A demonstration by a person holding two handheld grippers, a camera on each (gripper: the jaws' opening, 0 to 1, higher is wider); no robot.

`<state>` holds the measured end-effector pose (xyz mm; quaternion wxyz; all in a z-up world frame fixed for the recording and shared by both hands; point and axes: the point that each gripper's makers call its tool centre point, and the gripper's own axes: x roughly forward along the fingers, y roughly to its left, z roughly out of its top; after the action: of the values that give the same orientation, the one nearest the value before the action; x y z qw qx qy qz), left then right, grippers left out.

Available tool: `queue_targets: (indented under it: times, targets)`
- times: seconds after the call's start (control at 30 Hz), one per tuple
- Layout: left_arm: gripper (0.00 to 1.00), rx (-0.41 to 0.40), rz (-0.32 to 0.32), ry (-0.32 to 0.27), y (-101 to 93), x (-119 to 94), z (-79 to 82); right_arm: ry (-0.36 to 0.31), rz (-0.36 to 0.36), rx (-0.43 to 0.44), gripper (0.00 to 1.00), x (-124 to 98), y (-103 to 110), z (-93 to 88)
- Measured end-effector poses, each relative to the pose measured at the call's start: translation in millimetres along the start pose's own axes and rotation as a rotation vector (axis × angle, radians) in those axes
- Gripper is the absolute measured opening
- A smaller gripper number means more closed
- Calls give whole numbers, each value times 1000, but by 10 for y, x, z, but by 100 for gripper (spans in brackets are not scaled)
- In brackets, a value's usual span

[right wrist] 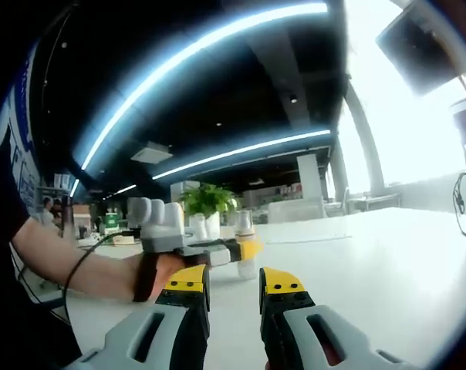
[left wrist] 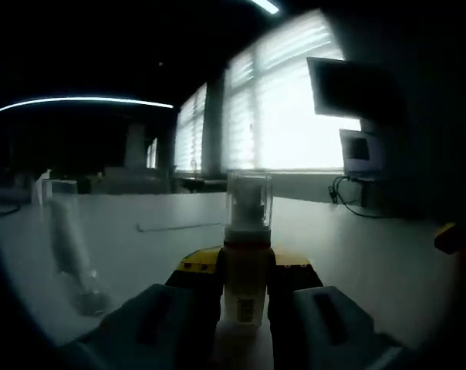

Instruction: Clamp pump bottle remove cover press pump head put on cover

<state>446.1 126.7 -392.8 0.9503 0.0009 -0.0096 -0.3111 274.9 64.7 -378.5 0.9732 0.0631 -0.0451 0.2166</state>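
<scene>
A pale pump bottle (left wrist: 244,285) stands upright on the white table (left wrist: 372,254), and its clear cover (left wrist: 248,199) sits over the pump head. My left gripper (left wrist: 246,270) is shut on the bottle's body, a yellow-tipped jaw on each side. In the right gripper view, a person's hand holds the left gripper (right wrist: 244,250) around the bottle's clear cover (right wrist: 243,223), a short way ahead. My right gripper (right wrist: 234,287) hovers low over the table, open, with nothing between its jaws and pointing toward the bottle.
A clear tube-like object (left wrist: 69,243) lies on the table left of the bottle. A monitor (left wrist: 349,85), a small screen (left wrist: 360,150) and cables (left wrist: 356,206) are at the far right. A potted plant (right wrist: 206,200) stands behind the bottle. The person's forearm (right wrist: 63,266) crosses from the left.
</scene>
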Motion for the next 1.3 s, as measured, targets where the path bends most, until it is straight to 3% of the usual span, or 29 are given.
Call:
queue_targets:
  times: [0.4,0.57,0.7,0.9,1.13,1.3]
  targets:
    - [13,12,14,1,-5,-39,-28,-10,-4,-1,20,-12,-14,18]
    - [14,17,-3,32,-35,-41,-82,-8,-3,-2,20,-13,-15,12]
    - [15,-8,-41,16,-88,-57,-27,-6,-3,-5,21,-8,-25,9]
    - [22,-5,-45,17,-46,-69,-29,-4,-3,-2,21,-5,-25,7]
    - [22,-25,-74,14,-85,-109,-3,-1,-2,-5,21,-3,-13,4]
    - [22,-51,-61,17,-29,-135,0,0,-2,-8,21,-6,24,9]
